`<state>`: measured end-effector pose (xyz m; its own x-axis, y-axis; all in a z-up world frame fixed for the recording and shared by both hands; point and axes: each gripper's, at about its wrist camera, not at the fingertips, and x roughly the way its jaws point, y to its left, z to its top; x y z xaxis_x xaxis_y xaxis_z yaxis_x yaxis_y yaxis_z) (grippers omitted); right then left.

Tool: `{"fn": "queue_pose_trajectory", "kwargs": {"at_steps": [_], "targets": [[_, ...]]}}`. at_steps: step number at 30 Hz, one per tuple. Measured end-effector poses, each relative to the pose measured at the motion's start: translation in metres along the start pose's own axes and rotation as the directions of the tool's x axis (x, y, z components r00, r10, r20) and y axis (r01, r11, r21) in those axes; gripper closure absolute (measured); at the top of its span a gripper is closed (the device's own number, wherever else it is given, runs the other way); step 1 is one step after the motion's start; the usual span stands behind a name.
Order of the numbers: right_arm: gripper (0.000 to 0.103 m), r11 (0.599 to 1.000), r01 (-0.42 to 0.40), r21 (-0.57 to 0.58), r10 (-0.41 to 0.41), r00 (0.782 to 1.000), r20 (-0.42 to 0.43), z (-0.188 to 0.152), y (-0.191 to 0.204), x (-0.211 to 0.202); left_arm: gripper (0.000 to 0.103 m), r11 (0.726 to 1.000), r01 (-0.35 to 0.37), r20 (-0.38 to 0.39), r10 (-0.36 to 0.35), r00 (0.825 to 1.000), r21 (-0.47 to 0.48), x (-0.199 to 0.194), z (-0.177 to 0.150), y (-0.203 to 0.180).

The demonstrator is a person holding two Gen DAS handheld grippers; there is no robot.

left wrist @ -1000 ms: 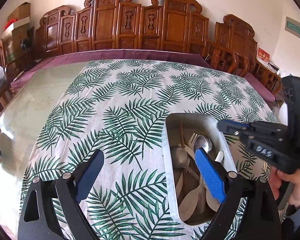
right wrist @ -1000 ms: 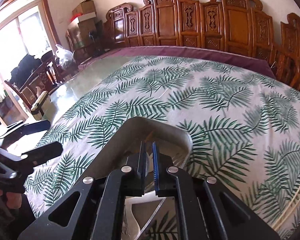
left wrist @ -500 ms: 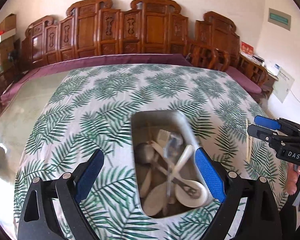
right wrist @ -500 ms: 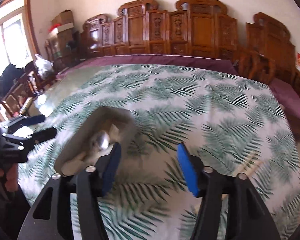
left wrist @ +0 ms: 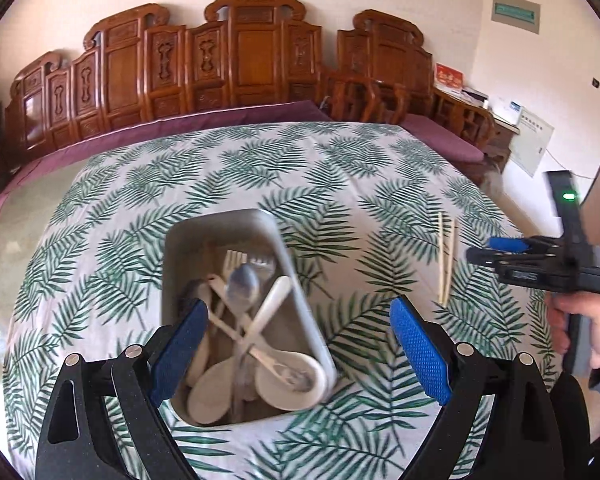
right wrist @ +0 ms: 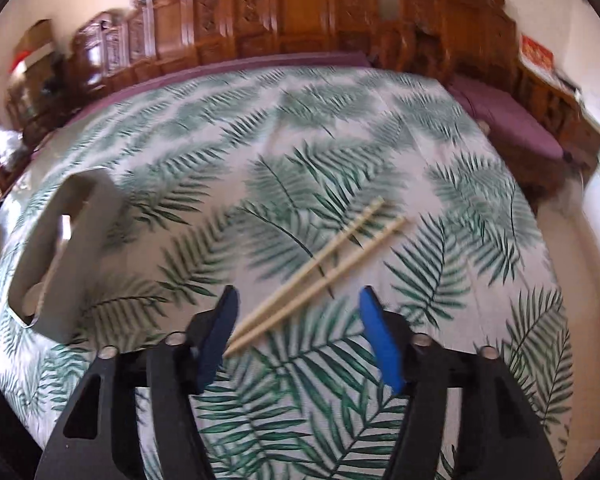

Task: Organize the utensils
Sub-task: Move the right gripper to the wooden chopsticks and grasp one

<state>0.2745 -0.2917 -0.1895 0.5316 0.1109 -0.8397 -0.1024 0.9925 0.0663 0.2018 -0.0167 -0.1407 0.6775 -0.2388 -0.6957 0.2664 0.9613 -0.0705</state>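
**Chopsticks the last stragglers on the cloth**

Chopsticks (right wrist: pixel 320 268), a pale pair, lie loose on the palm-leaf tablecloth (right wrist: pixel 340 128) at centre frame in the right wrist view, their near ends just ahead of the right gripper (right wrist: pixel 300 340); its blue pads stand well apart with nothing between them; it hangs above the cloth, touching nothing, lined up roughly with the sticks.

Over in the left wrist view the grey tray (left wrist: pixel 300 280) sits at lower centre, already loaded; a metal spoon (left wrist: pixel 242 284), a fork (left wrist: pixel 230 258), a white ladle-style spoon (left wrist: pixel 292 380) and more white spoons lie crossed in a heap inside; so, by my reading, most of the gathering is done and the chopsticks (left wrist: pixel 446 260), at right of frame and well apart from the tray, are what is left; whether the heap itself is meant to be sorted I cannot say.

The left gripper (left wrist: pixel 296 356) hovers with its jaws spread wide, one pad over the tray's near left corner, the other over bare cloth; it holds nothing.

Around the table: carved wooden chairs (left wrist: pixel 252 52) line the wall across the top of frame; a purple under-cloth (right wrist: pixel 508 120) shows at upper right. Nothing lies between tray and chopsticks; the snag I would expect is the thin sticks lying flat on soft fabric, easy to nudge apart.
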Motion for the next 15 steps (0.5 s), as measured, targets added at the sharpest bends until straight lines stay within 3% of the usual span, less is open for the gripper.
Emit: {"fn": "queue_pose_trajectory", "kwargs": {"at_steps": [8,15], "targets": [[0.059,0.995,0.034,0.094,-0.025,0.995,-0.097,0.008,-0.016,0.044,0.014,0.999,0.034,-0.018,-0.034,0.999,0.026,0.008,-0.003,-0.020],[0.059,0.994,0.091,0.058,-0.084,0.990,-0.115,0.014,-0.011,0.055,0.014,0.998,0.046,-0.033,-0.044,0.998,0.047,0.013,-0.008,-0.030]]}}
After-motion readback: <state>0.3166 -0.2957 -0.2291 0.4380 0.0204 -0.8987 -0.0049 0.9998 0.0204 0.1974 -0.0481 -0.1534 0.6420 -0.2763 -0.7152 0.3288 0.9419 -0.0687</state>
